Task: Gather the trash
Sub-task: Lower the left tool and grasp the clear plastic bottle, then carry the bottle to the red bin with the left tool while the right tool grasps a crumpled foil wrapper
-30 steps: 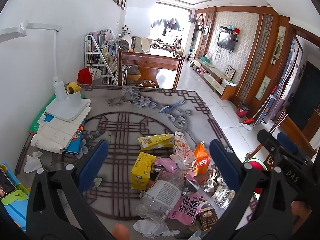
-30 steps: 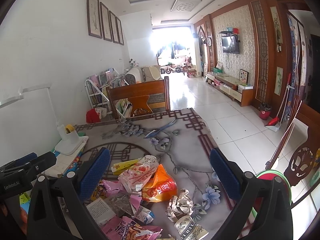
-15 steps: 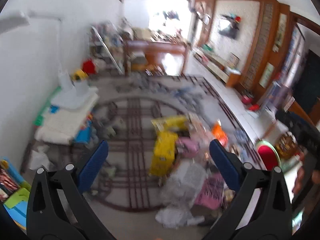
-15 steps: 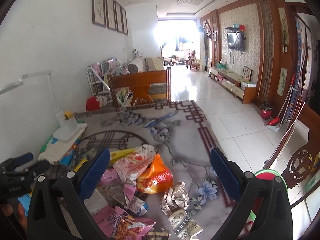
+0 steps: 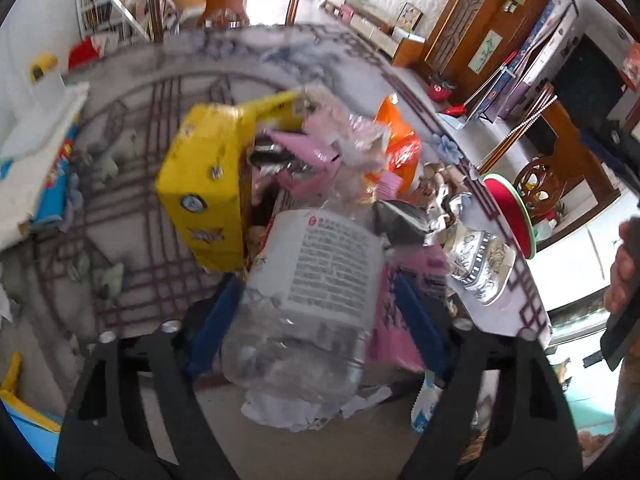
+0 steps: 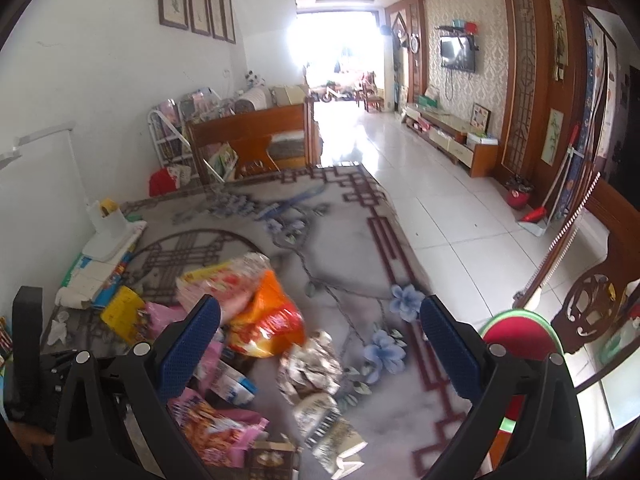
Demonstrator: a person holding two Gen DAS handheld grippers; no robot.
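We work first pickup. Left tool [image 5: 310, 300] closing round crushed plastic bottle [image 5: 308, 304], bottle between blue pads, lying at near edge of trash pile on bench [image 5: 132, 184]; firm grip not yet sure. Yellow box [image 5: 204, 184] just beside. Right tool [image 6: 320, 344] spread wide, empty, above orange bag [image 6: 268, 320]. Next we need clamp, then lift clear.

The left tongs [image 5: 310, 306] are closing around a crushed clear plastic bottle [image 5: 310, 300] with a white printed label, its body lying between the two blue pads, though whether they press it yet cannot be told. Just left of the bottle stands a yellow carton [image 5: 206, 188], beyond it lie pink wrappers [image 5: 308, 160] and an orange snack bag [image 5: 398, 148], and torn white paper [image 5: 304, 412] lies beneath its near end. All rest on the patterned bench [image 5: 132, 272].
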